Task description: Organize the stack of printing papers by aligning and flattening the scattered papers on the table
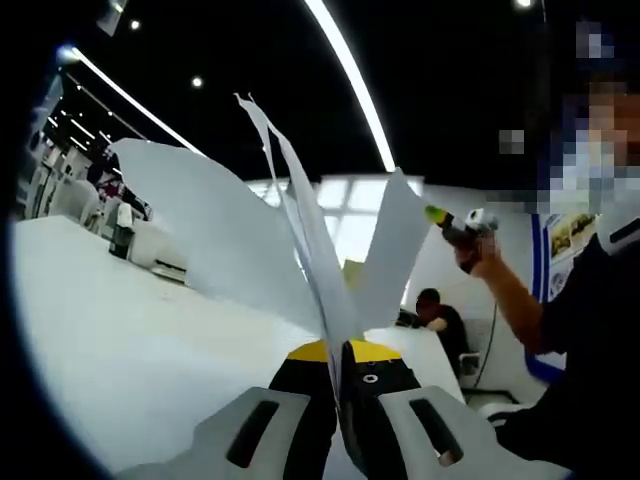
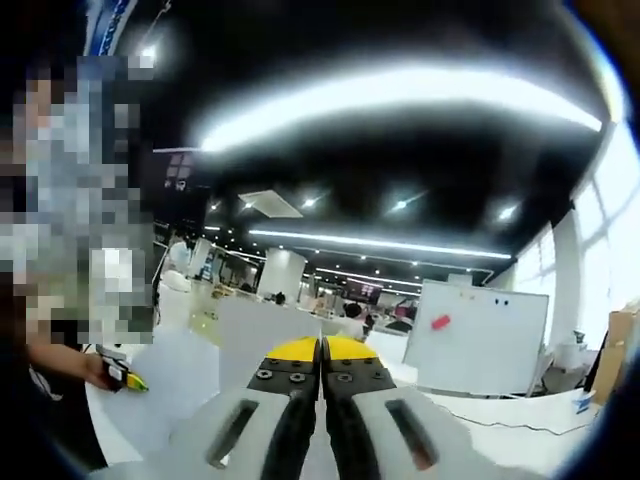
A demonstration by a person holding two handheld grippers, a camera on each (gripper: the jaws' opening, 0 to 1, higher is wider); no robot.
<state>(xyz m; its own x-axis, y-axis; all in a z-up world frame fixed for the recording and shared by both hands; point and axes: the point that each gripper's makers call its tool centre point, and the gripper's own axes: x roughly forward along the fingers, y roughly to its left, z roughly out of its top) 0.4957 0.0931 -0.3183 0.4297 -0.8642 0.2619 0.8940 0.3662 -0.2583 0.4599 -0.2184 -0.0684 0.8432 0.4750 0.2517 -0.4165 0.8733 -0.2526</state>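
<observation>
In the left gripper view the left gripper (image 1: 338,352) has its fingers (image 1: 300,385) pressed nearly together on the papers (image 1: 300,250), with only the thin edges of the sheets between the yellow tips. The papers rise from the grip and fan apart: one broad sheet curls away to the left, a narrow group stands almost straight up the middle, and another sheet leans to the right. They are lifted off the bench (image 1: 120,330), whose white top spreads below and to the left of the gripper. To the right, a person's hand (image 1: 478,255) is raised and grips a tool with a yellow-green tip (image 1: 440,215); the dark sleeve (image 1: 575,330) runs down to the lower right corner. Farther back a seated person (image 1: 440,315) is at the far end of the bench. Long ceiling light strips (image 1: 350,75) cross the dark ceiling.

In the right gripper view the right gripper (image 2: 322,355) has its fingers (image 2: 285,385) closed flat against each other, with nothing visible between them. Ahead of the tips is a white sheet (image 2: 265,325); whether it touches them cannot be told. At the lower left, a hand (image 2: 100,370) holds a tool with a yellow-green tip (image 2: 130,380). A whiteboard (image 2: 475,335) stands to the right.
</observation>
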